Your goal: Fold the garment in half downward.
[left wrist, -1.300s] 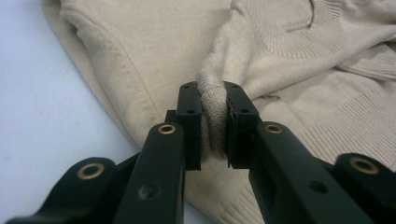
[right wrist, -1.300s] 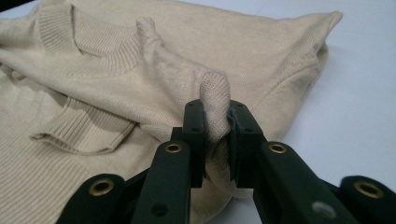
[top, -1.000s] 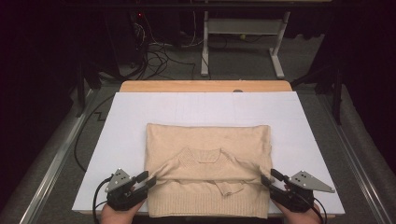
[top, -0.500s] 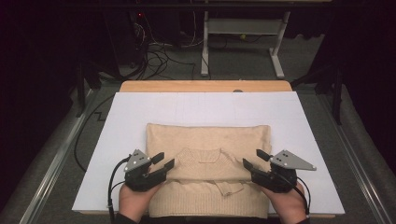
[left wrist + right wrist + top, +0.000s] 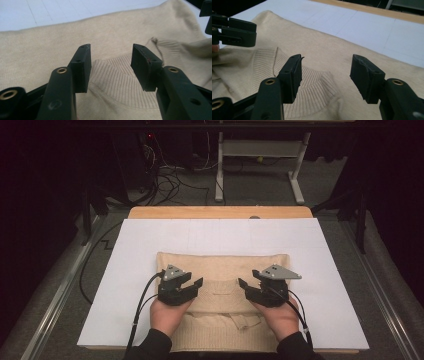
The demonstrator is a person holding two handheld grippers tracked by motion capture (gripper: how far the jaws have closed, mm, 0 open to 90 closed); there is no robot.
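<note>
Nearest you, your forearms come in over the table's near edge, dark sleeves (image 5: 150,345) at the wrists, one gripper in each hand.

Your left gripper (image 5: 196,285) sits above the left half of the folded beige sweater (image 5: 222,267), jaws pointing inward toward the middle. In the left gripper view (image 5: 111,66) the jaws stand apart with nothing between the pads; the ribbed band (image 5: 117,82) of the sweater lies below the gap, untouched. They have just been opening a little further.

Your right gripper (image 5: 243,286) mirrors it over the right half, jaws also aimed inward, the two grippers near each other but apart. In the right gripper view (image 5: 325,72) its jaws are spread, empty, with ribbed knit (image 5: 312,82) under them. They too have just been opening. The left gripper's jaws (image 5: 238,32) show at the upper left of that view.

The sweater lies flat and folded on the white sheet (image 5: 220,235), near the table's front edge, centred left to right.

Beyond the sheet: a strip of wooden tabletop (image 5: 220,212). Further back, dark floor with tangled cables (image 5: 170,180) and a white frame stand (image 5: 257,165).
</note>
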